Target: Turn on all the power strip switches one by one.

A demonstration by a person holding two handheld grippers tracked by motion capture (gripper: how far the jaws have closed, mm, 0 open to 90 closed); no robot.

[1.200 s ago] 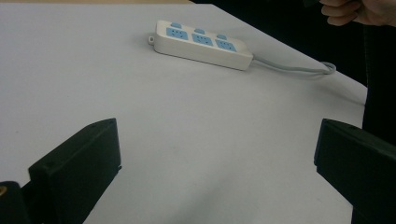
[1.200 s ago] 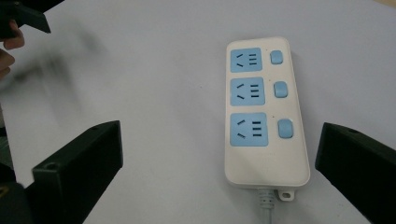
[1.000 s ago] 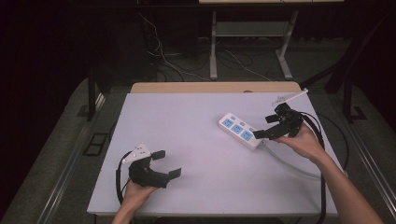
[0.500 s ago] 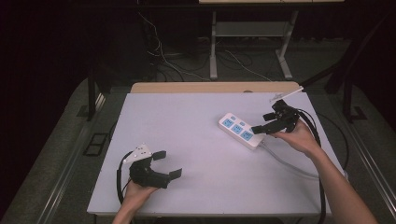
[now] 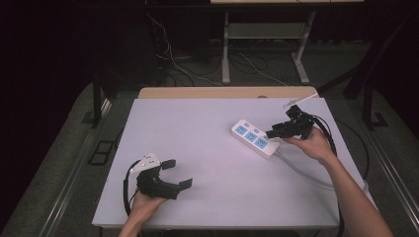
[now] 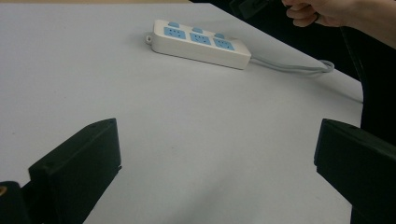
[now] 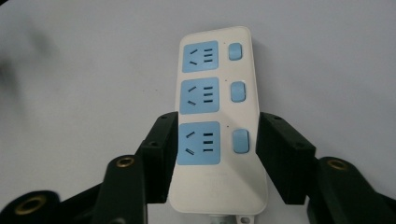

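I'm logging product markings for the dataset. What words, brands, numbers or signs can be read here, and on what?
None can be read.
Power strip: faint embossed marks below the nearest socket, too blurred to read.
Right gripper, left gripper, table: no visible lettering.

power strip (image 7: 217,116): white, blue sockets | table (image 5: 197,128): pale grey | fingers (image 7: 161,154): black
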